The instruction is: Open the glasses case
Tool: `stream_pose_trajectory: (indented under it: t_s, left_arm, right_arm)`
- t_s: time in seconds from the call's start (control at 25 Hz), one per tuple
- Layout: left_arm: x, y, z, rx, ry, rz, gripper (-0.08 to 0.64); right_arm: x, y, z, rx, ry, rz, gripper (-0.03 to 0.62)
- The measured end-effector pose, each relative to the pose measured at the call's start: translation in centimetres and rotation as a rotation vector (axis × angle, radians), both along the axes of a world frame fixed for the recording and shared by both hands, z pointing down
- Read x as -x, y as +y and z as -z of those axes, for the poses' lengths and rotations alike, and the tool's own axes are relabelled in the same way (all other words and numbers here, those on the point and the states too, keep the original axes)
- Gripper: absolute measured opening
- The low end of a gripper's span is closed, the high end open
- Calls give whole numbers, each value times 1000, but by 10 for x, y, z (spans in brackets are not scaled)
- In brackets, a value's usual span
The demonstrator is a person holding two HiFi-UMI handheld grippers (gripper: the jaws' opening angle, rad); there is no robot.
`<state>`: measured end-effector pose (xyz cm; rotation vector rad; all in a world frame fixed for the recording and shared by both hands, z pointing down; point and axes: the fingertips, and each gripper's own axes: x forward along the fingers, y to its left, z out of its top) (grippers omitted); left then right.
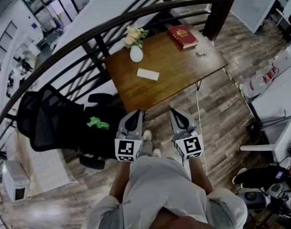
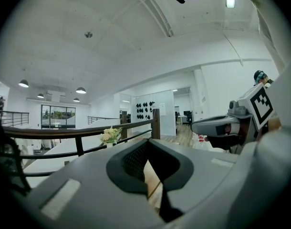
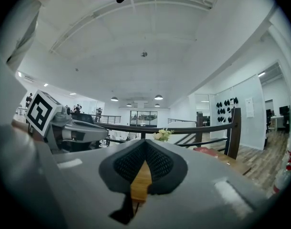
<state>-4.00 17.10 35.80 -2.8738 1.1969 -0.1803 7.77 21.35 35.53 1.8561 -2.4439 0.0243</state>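
Your grey shirt (image 1: 164,185) fills the bottom of the head view, and your 2 arms reach out from it. Your left tool (image 1: 134,115) and your right tool (image 1: 177,112) sit side by side just past the shirt, over the wood floor (image 1: 217,128). Both point toward the counter (image 1: 179,70) and are a little short of its near edge.

Each tool's own view shows its 2 jaws closed up tight. Nothing is held between them.

The white glasses case (image 1: 148,74) lies flat near the middle of the counter. It is well apart from both tools, and neither one touches it.

Just behind the case stands a white vase (image 1: 136,55) with pale flowers (image 1: 134,35). A red book (image 1: 183,36) lies at the far right corner of the counter. A pair of glasses (image 1: 202,54) lies near the book, close to the right edge.

A black office chair (image 1: 45,118) stands to the left of the counter, with something small and green (image 1: 98,123) on it. A dark curved railing (image 1: 88,30) runs along the far side of the counter.
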Motion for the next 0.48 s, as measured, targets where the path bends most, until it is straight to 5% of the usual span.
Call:
stream_pose_trajectory:
  t_s: [0.48]
  left_arm:
    - [-18, -68, -6, -1, 17, -16, 20]
  right_arm:
    - [-17, -69, -10, 15, 12, -18, 5]
